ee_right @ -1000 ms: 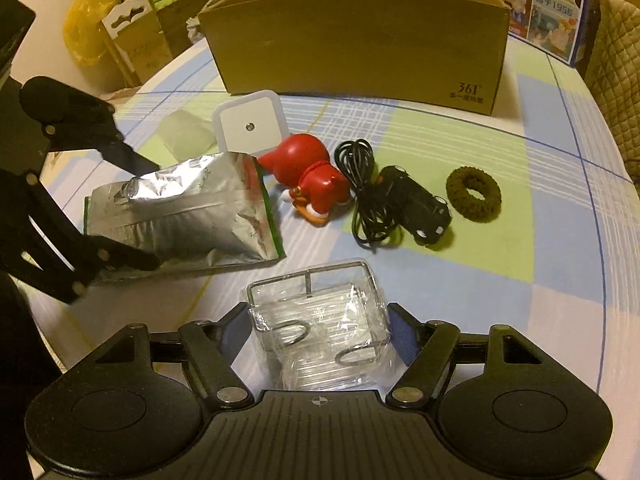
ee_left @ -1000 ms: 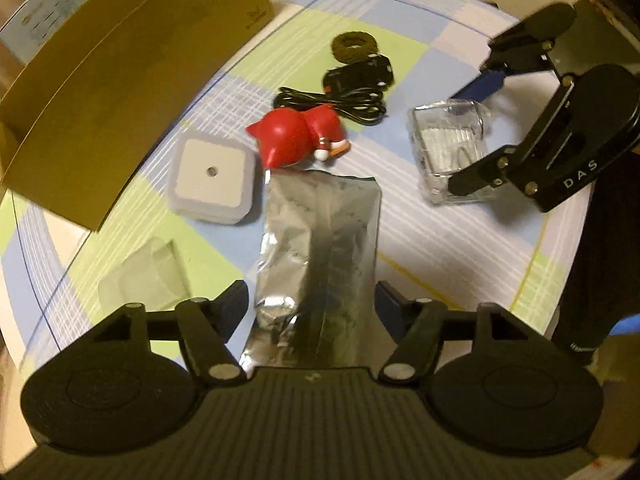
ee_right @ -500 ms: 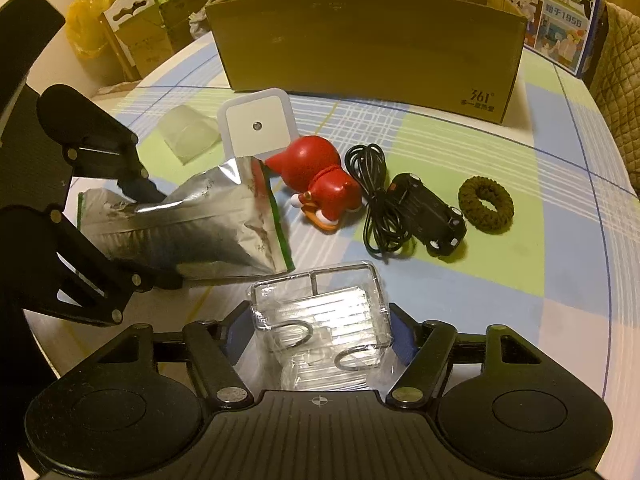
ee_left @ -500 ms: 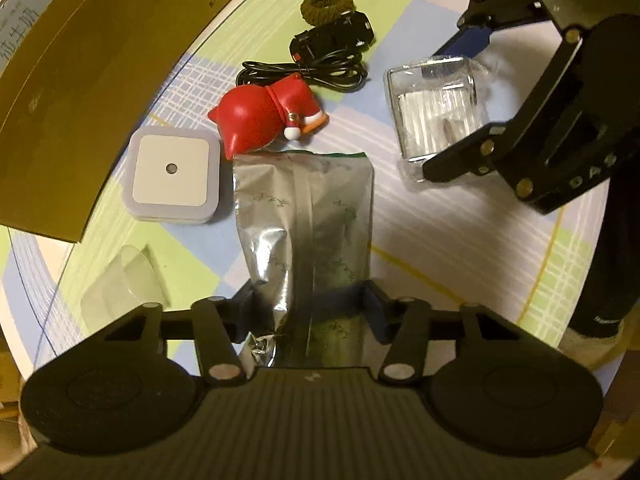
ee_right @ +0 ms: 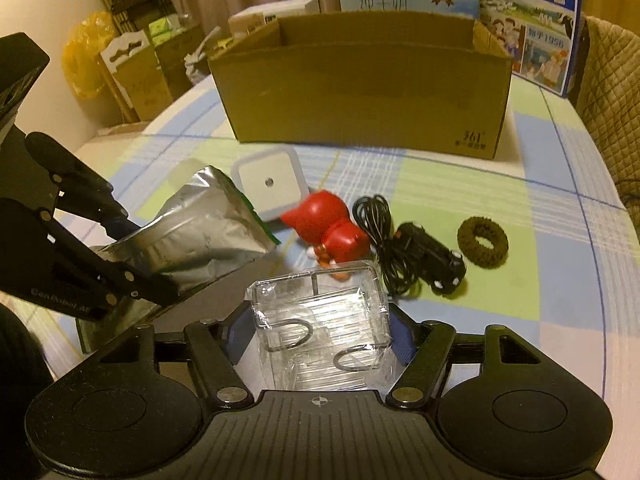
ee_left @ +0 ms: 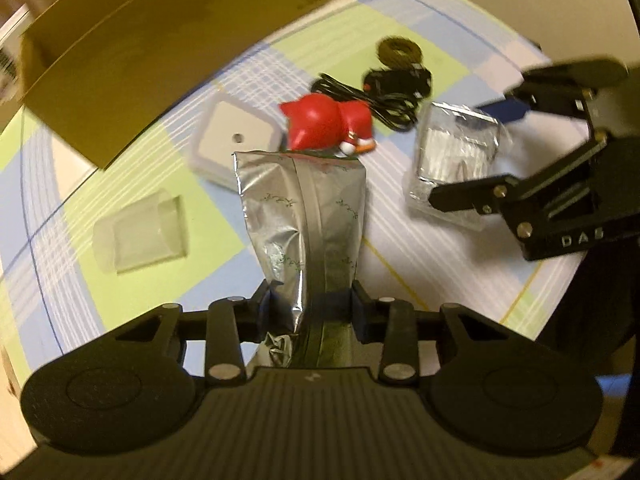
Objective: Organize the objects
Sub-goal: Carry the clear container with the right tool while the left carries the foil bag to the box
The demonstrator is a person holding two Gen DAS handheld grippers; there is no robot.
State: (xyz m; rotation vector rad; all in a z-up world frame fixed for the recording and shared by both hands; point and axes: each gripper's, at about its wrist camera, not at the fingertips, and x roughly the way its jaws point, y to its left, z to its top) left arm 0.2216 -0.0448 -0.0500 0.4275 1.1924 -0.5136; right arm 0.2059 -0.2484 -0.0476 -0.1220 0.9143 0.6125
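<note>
Now both pickups are off the table at once! The left gripper point(ee_left: 312, 300), wide around the bag a second ago, has pinched in on the lower end of the crinkled silver foil pouch point(ee_left: 304, 216), and the pouch now stands tilted up off the checked tablecloth point(ee_right: 500, 280), its top edge hiding the foot of the red plastic figurine point(ee_left: 326, 128). Half a second back it still lay flat. On the other side, the right gripper point(ee_right: 318, 332) sits closed on the clear plastic-wrapped packet of metal hooks point(ee_right: 320, 320), which looks raised too; the fingers have narrowed onto its sides since a second ago.

Left lying on the cloth: the white square night-light point(ee_right: 270, 182), the coiled black cable point(ee_right: 376, 232), the small black toy car point(ee_right: 432, 262), the dark knitted hair ring point(ee_right: 482, 242) and a frosted plastic cap point(ee_left: 142, 236). The open brown cardboard box point(ee_right: 360, 92) waits just beyond them.

So, by my reading, grasping is done for two items; carrying them forward over the box wall comes next. Watch that floppy pouch: it could brush the figurine.
</note>
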